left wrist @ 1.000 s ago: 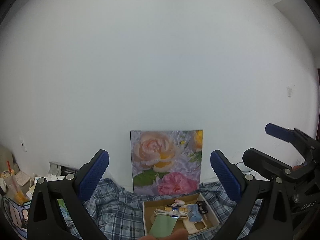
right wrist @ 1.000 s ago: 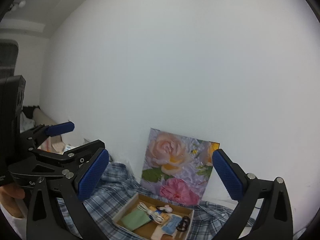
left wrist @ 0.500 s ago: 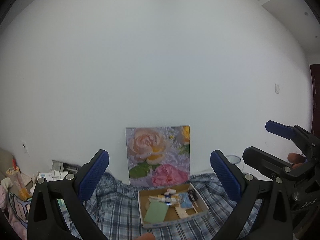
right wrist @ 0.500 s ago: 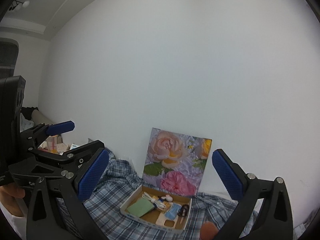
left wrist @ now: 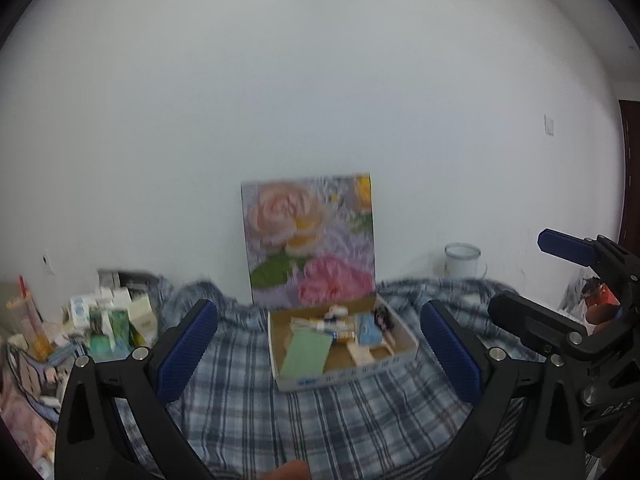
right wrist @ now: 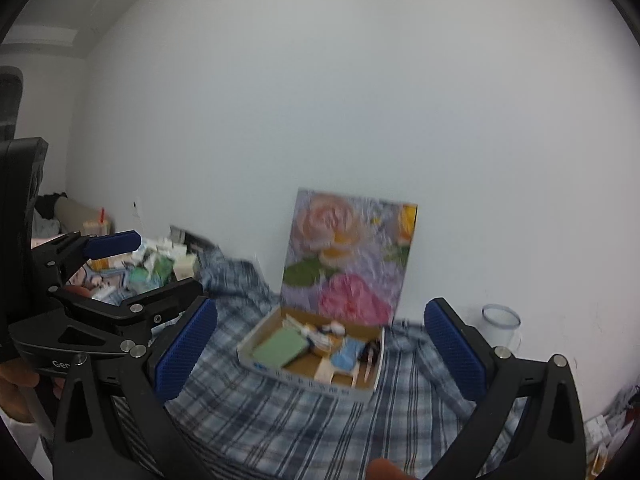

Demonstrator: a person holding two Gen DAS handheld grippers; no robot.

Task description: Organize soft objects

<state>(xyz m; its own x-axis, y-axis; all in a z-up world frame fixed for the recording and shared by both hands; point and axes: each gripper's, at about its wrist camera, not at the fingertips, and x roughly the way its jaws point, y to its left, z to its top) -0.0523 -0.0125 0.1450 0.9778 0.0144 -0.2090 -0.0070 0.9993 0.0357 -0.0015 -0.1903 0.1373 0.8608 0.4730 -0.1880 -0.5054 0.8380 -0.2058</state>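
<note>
A shallow cardboard box (left wrist: 408, 350) (right wrist: 248, 354) sits on a blue plaid cloth (left wrist: 248, 408) (right wrist: 280, 420). Inside it lie a green cloth (left wrist: 306, 354) (right wrist: 280, 348), a blue item (left wrist: 366, 330) (right wrist: 346, 358), a white cable and other small things. My left gripper (left wrist: 318, 354) is open and empty, held above the cloth in front of the box. My right gripper (right wrist: 320, 354) is open and empty too, to the right of the left one (right wrist: 112, 276). The right gripper also shows in the left wrist view (left wrist: 576, 280).
A flower painting (left wrist: 310, 240) (right wrist: 348, 256) leans on the white wall behind the box. A clear cup (left wrist: 462, 260) (right wrist: 500, 324) stands at the right. A clutter of small boxes and packets (left wrist: 108, 320) (right wrist: 160, 260) lies at the left.
Both views have tilted down and moved nearer: the box, cloth and painting sit higher in frame and more of the cloth shows. Both grippers stay open.
</note>
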